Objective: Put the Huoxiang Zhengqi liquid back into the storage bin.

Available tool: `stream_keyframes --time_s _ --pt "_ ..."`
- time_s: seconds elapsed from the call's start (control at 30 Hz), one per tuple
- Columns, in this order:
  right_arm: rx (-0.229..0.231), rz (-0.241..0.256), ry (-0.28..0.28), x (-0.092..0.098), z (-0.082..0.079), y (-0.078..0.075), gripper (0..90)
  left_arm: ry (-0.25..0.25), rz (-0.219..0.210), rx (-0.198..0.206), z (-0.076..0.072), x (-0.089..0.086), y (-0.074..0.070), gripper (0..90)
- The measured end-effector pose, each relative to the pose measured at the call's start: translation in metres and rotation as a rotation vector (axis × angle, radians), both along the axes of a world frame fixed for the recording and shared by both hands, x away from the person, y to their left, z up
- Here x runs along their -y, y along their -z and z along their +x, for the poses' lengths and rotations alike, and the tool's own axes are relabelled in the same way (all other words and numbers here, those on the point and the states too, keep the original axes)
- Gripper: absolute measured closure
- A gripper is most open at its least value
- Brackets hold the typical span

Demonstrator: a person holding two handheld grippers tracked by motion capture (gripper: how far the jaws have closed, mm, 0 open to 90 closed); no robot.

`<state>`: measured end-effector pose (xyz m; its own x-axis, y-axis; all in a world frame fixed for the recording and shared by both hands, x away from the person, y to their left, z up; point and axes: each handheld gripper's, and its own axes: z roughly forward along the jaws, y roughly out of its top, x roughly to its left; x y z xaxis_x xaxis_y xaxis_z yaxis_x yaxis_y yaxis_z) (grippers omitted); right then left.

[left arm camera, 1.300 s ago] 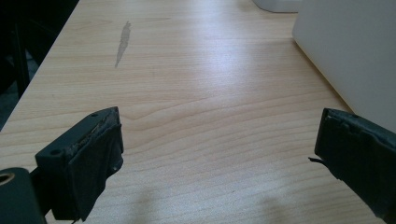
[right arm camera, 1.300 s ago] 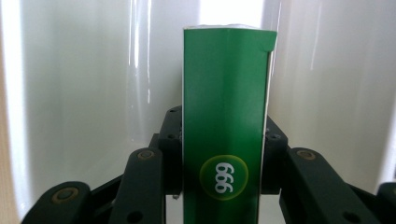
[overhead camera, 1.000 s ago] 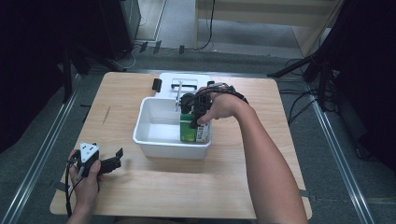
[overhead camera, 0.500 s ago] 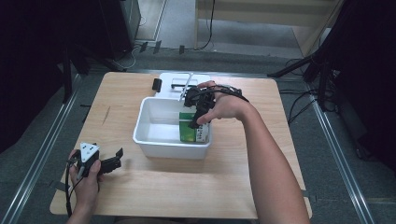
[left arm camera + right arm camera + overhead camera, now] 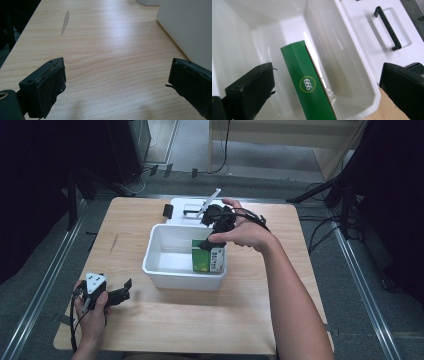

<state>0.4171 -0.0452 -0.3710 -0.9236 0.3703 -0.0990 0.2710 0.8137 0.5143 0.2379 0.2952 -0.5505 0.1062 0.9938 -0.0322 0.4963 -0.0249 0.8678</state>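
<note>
The right gripper's (image 5: 327, 87) fingers (image 5: 252, 87) are spread wide and touch nothing; between them, in the right gripper view, stands a green box (image 5: 308, 82) with a round "666" mark on its top edge. The box (image 5: 207, 260) sits upright inside a white bin (image 5: 160, 270), against the bin's right wall and near its front. The right hand (image 5: 245, 232) hovers above the bin's right end in the high view. Behind the bin lies a white lid (image 5: 372, 32) with a black handle (image 5: 387, 27).

The left gripper's (image 5: 117, 82) fingers (image 5: 47, 82) are also spread wide, empty, low over the bare wooden table (image 5: 105, 50), with the bin's outer wall (image 5: 187, 27) just to their right. In the high view the left hand (image 5: 92, 302) holds this gripper (image 5: 120, 292) at the table's front-left corner, well apart from the bin.
</note>
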Motion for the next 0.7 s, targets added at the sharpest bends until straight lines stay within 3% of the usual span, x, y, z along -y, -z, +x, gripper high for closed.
stream_keyframes --time_s 0.13,0.27,0.37,0.47,0.6,0.7 --pt "0.053 0.040 0.051 0.005 -0.004 -0.007 0.0 -0.002 -0.002 -0.002 0.000 0.000 0.000 2.1" --pt "0.073 0.081 0.096 0.011 -0.006 -0.012 0.0 -0.002 0.000 -0.001 0.000 0.000 0.000 2.1" --pt "0.052 0.110 0.175 0.017 -0.005 -0.014 0.0 -0.002 0.000 -0.001 0.000 0.000 0.000 2.1" --pt "0.060 0.151 0.245 0.024 -0.007 -0.017 0.0 -0.003 0.000 -0.001 0.000 0.000 0.000 2.1" --pt "0.088 0.193 0.323 0.034 -0.009 -0.018 0.0 -0.002 0.003 -0.003 0.001 0.001 0.000 2.1" --pt "0.137 0.208 0.385 0.041 -0.010 -0.015 0.0 -0.001 0.007 -0.007 0.001 0.000 0.000 2.1"
